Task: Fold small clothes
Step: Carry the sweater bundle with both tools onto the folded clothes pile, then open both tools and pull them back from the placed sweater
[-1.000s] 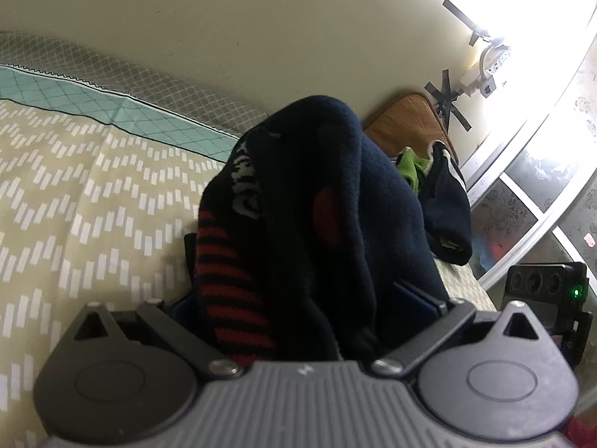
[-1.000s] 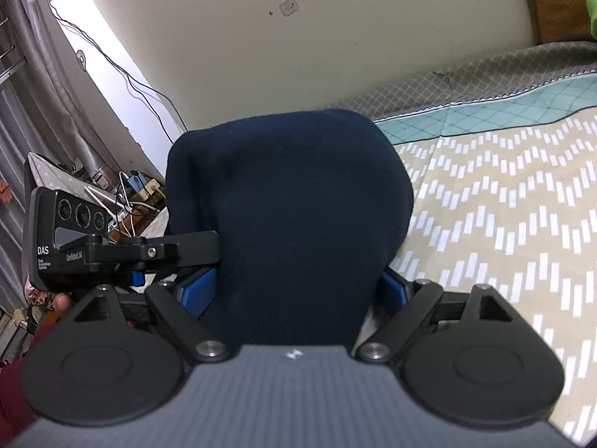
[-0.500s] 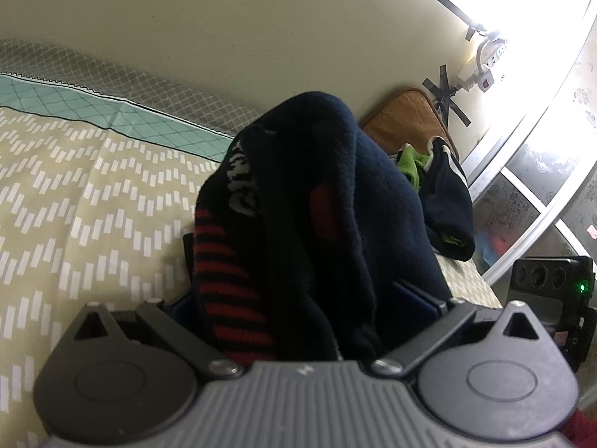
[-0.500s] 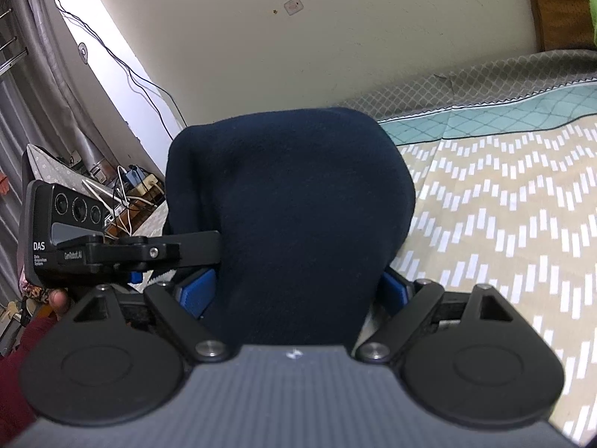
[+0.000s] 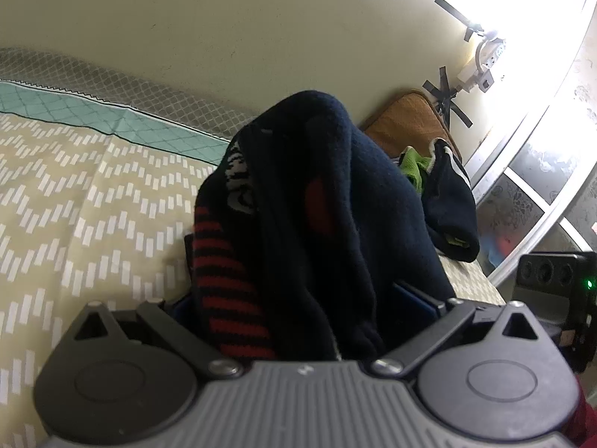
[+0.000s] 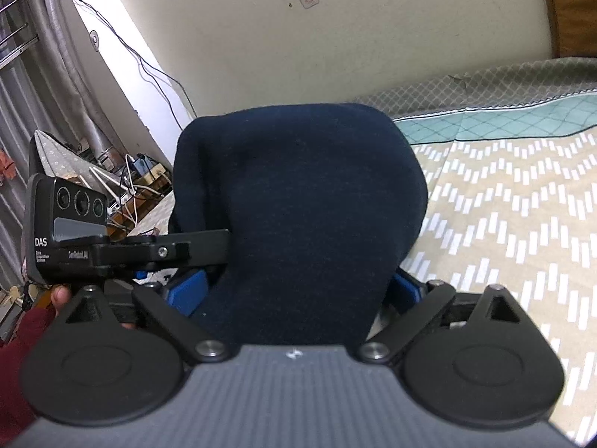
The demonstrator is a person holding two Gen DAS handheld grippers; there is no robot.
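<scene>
Garment: a dark navy knitted garment (image 5: 335, 224), bunched and draped over both grippers, held up above the bed. From the left wrist it shows red stripes on its left fold, a red patch near the middle and grey-white lettering high on the left. From the right wrist only plain navy cloth (image 6: 298, 216) shows, rising as a rounded hump.
Left gripper: the left gripper (image 5: 298, 298) has the cloth filling the space between its blue fingers (image 5: 414, 295); the fabric hides the pads, so I cannot tell whether they pinch it or stand spread around it.
Right gripper: the right gripper (image 6: 298, 291) has its jaws wide and closing, with the navy cloth between the blue fingers (image 6: 188, 291); the left pad stands just clear of the fabric edge, the right one is mostly hidden behind it.
Bed: a bedspread (image 5: 93, 205) with white dashes on tan, a teal band and a grey lattice band at the far side against the wall (image 5: 261, 37).
Far right, left wrist view: a pile of other clothes (image 5: 444, 194), navy with a bright green piece, lying before a brown cushion (image 5: 406, 119), beside the window (image 5: 541, 186).
Person: a hand (image 6: 61, 296) in a dark red sleeve (image 6: 18, 336) at the near left of the right wrist view.
</scene>
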